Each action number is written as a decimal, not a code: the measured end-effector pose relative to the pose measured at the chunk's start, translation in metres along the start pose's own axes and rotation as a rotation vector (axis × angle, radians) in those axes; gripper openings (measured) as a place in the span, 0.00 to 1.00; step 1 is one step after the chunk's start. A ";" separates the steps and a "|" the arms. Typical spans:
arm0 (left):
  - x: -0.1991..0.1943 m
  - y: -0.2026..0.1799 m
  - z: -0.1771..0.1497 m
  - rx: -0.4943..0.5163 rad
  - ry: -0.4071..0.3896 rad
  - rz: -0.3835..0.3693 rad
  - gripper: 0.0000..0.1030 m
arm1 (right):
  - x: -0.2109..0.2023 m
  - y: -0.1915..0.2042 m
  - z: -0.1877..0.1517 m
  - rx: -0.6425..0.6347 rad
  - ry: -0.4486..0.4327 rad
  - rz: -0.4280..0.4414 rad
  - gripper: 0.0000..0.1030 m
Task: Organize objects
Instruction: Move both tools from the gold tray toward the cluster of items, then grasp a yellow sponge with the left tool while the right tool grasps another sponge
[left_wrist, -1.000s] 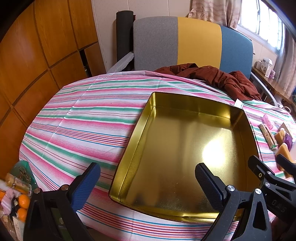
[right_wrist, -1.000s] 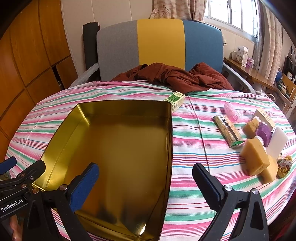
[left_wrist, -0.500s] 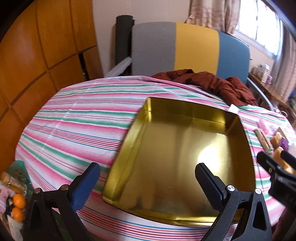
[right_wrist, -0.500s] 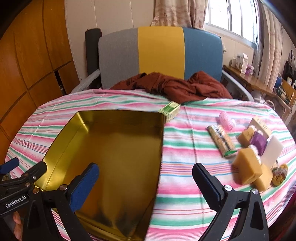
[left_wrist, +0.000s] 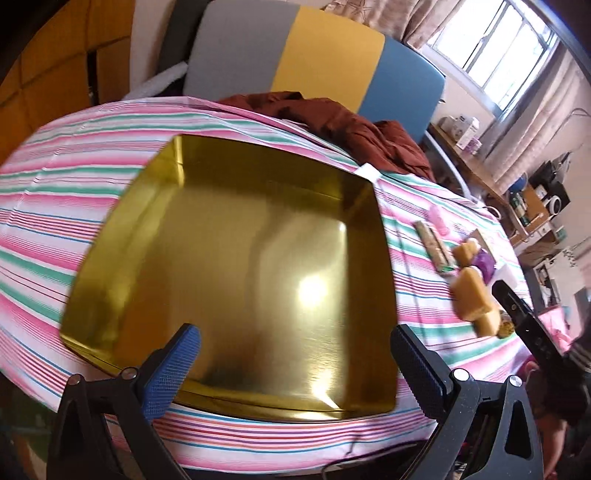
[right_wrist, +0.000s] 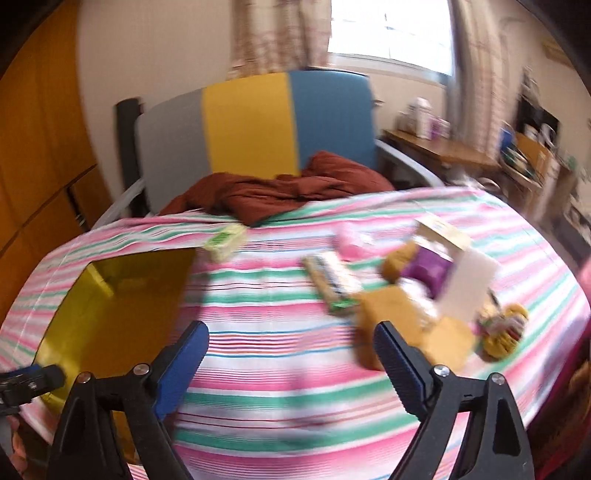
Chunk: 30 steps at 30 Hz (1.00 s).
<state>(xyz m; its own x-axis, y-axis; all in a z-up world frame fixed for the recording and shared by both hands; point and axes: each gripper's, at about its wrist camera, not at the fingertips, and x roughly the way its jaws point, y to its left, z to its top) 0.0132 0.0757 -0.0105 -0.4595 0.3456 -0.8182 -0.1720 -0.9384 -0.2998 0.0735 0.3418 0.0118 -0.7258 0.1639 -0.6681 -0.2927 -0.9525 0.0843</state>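
Right wrist: snack bar (right_wrist: 332, 284) lengthwise away.

Tray (left_wrist: 229, 258) sits centre-left on the desk (left_wrist: 66, 206). Small items lie in a cluster (left_wrist: 469, 288) to its right, w/ a small box (right_wrist: 225, 242) at the tray's far right corner (touching or not, can't tell). Crumpled cloth (left_wrist: 354, 129) behind, chair (left_wrist: 295, 62) beyond it.

left wrist: steeply down, close over gold tray (left_wrist: 229, 258) | right wrist: down across worktop (right_wrist: 280, 369) | shared: tray, chair (left_wrist: 325, 55)
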 end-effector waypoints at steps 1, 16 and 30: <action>0.001 -0.006 -0.001 0.004 -0.004 -0.001 1.00 | -0.001 -0.016 -0.002 0.030 -0.006 -0.027 0.89; 0.011 -0.087 -0.019 0.169 -0.004 -0.041 1.00 | 0.036 -0.175 -0.034 0.459 0.053 -0.122 0.75; 0.028 -0.131 -0.019 0.223 -0.004 -0.089 1.00 | 0.070 -0.171 -0.039 0.407 0.087 -0.027 0.59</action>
<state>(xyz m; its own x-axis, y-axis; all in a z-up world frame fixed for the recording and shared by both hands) 0.0395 0.2088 -0.0036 -0.4369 0.4275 -0.7915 -0.3999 -0.8804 -0.2548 0.0974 0.5058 -0.0781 -0.6642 0.1482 -0.7327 -0.5458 -0.7659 0.3399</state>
